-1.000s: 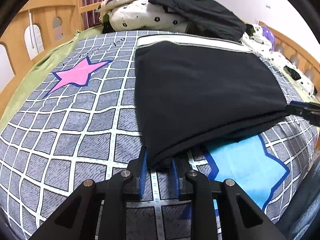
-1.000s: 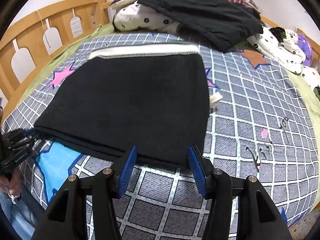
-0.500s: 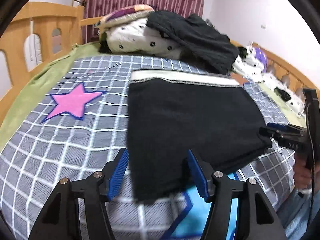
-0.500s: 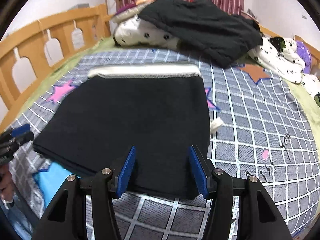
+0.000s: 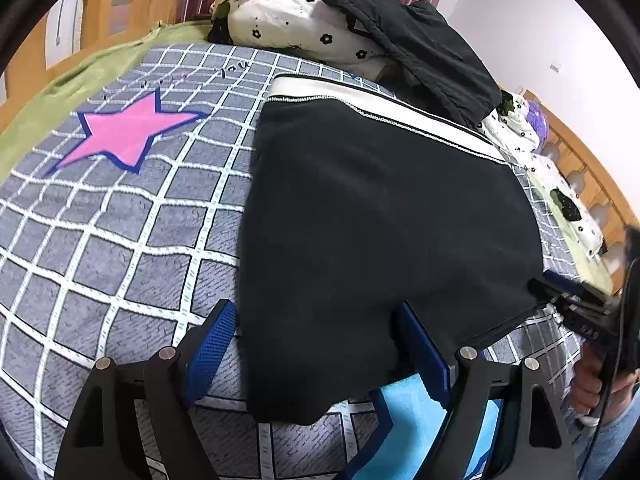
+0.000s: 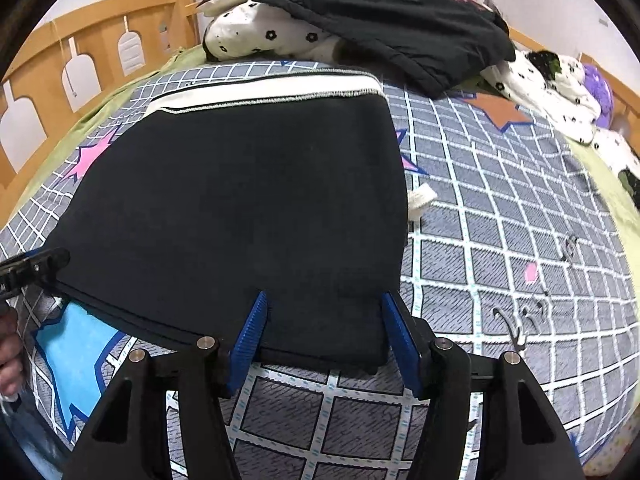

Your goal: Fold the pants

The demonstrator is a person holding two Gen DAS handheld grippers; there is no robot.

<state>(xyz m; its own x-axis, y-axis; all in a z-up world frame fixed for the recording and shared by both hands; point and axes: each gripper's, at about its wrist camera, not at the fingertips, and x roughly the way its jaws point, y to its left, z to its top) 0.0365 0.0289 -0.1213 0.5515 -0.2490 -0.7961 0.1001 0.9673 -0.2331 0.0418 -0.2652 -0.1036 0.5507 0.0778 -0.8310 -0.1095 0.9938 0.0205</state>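
Pants [image 5: 384,232] lay folded into a black rectangle near the front edge of the bed, on the grey checked bedspread [image 5: 120,240], with the white waistband [image 6: 264,94] toward the headboard end and the folded edge toward the cameras. A pile of pillows and a dark jacket [image 6: 384,12] sat beyond the waistband, well apart from both tools.

The left gripper [image 5: 316,352] had its jaws spreading apart; the front left corner of the pants sat between the blue pads, but the cloth lay loose and neither pad pressed on it. The right gripper [image 6: 324,332] was also widening, astride the front right corner, with the fabric flat between the pads and not pinched.

Judged from this, the fold looked laid down and both corners were being let go. The risk lay in the withdrawal: the ribbed pads stood close to the soft hem, and pulling back low over the bedspread could snag the top layer and drag it out of line with the layers beneath. A thin lower layer already showed past the front edge on the left side, so any tug there would probably widen that mismatch.
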